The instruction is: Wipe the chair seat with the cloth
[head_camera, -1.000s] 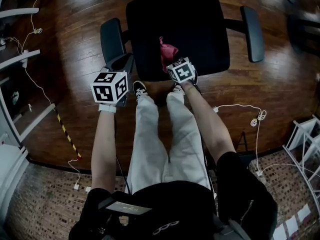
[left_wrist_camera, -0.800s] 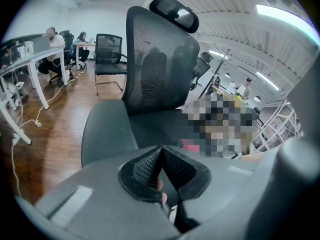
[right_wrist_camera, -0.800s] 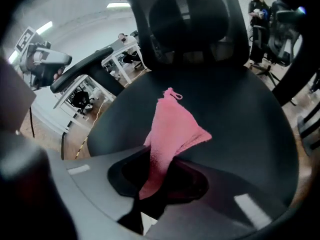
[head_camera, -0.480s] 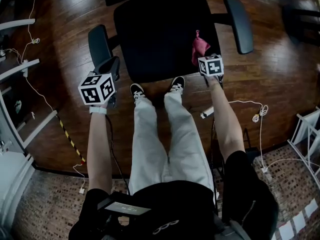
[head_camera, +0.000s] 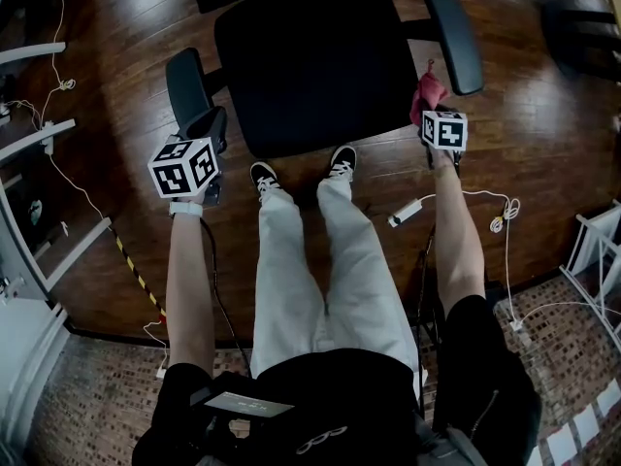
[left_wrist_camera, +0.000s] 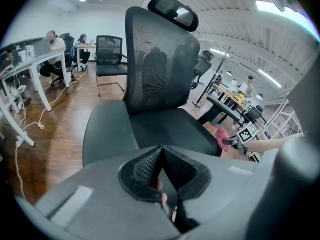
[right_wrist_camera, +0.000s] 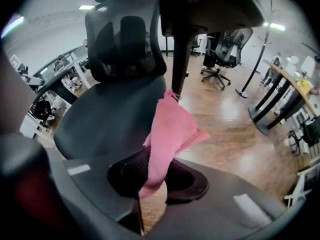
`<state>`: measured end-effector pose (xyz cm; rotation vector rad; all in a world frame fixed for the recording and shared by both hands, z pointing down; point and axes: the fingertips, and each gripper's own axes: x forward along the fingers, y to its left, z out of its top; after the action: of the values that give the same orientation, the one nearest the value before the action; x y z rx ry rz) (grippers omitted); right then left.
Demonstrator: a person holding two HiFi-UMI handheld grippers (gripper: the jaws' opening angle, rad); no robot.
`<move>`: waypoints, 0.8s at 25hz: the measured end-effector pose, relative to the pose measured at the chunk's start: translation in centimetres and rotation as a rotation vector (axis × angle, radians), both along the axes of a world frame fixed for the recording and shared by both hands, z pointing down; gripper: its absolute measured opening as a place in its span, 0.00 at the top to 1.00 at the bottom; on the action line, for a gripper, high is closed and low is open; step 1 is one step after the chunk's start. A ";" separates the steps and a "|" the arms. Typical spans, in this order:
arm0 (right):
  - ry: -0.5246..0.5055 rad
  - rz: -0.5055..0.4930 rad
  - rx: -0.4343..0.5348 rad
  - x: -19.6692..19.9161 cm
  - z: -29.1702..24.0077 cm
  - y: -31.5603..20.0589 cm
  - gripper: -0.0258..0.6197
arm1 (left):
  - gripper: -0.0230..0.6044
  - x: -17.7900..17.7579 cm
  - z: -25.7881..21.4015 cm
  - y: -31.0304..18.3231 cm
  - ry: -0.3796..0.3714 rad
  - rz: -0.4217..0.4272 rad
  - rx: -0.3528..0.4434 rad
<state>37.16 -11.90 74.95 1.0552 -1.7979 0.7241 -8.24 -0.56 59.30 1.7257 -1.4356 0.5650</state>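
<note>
Right gripper [head_camera: 433,113]: jaws clamped on the pink cloth [head_camera: 428,89], which stands up out of them in a bunched fold. The cloth sits off the right front corner of the chair seat [head_camera: 320,61], just beside the right armrest [head_camera: 452,25], and I cannot tell whether it touches either. Left gripper [head_camera: 210,136]: jaws closed tip to tip, nothing between them, held near the left armrest [head_camera: 184,78]. The seat is black and bare. My shoes [head_camera: 267,177] stand at its front edge on a dark wood floor [head_camera: 543,144], with a white cable [head_camera: 501,223] lying to the right. The left gripper view shows an open office with desks [left_wrist_camera: 30,64] and seated people.
</note>
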 end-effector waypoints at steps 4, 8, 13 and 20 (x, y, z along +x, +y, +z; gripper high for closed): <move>0.059 0.031 -0.010 1.4 0.3 1.0 0.85 | 0.97 0.1 -0.1 -0.2 0.001 0.013 0.007; 0.089 -0.038 -0.032 -2.0 1.5 3.5 0.85 | 0.97 0.4 -0.1 -0.3 0.008 0.032 0.007; 0.032 -0.139 -0.088 -10.5 3.2 8.0 0.85 | 0.97 0.6 0.0 -0.3 0.038 0.058 0.001; -0.127 -0.307 -0.131 -26.6 3.5 16.4 0.85 | 0.97 1.4 0.0 -0.3 0.032 0.113 0.014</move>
<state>10.59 4.53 78.49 0.6398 -1.9367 0.7203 -6.80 -0.83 59.28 1.8274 -1.3292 0.5865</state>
